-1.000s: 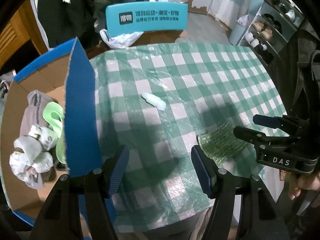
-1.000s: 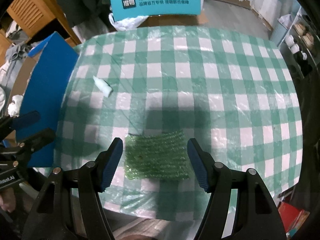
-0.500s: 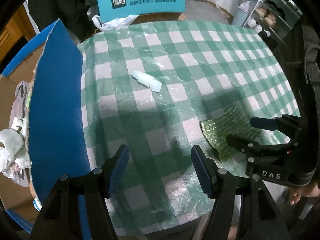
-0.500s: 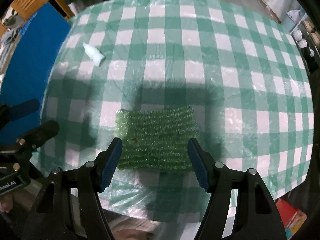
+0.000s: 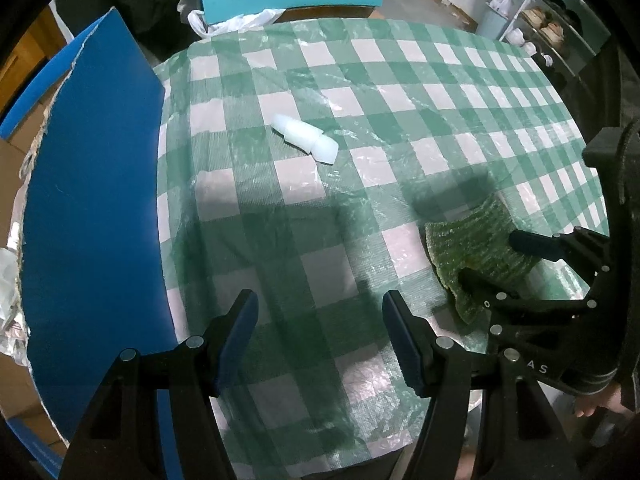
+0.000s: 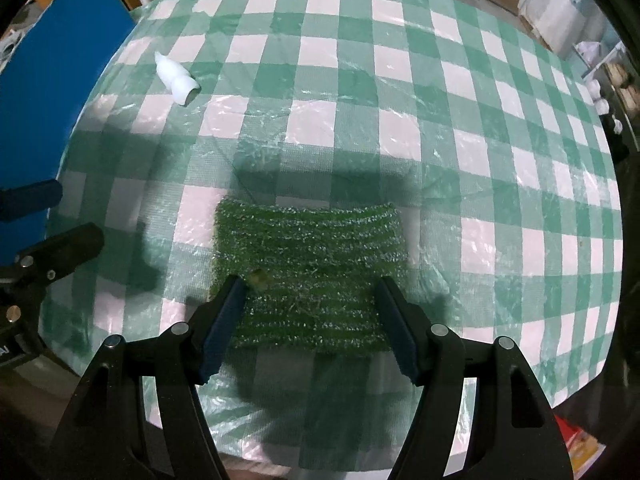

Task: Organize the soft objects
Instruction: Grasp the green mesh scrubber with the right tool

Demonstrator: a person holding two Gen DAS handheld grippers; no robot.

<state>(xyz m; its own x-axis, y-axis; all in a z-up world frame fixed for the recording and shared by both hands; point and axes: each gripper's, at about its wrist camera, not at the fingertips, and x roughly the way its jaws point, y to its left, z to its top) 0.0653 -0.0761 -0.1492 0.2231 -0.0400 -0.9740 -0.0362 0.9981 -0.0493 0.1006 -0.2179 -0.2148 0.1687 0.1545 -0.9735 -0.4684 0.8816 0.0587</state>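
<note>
Right tool [image 6: 310,320]: spread apart, straddling green scrubber [image 6: 310,264], lower centre.
Left tool [image 5: 318,340]: apart, empty, lower centre.

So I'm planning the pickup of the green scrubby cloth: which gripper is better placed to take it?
Right. The right gripper is open with its jaws astride the near part of the green scrubby cloth. The left gripper hangs open over bare checked tablecloth, off to the cloth's side.
</note>
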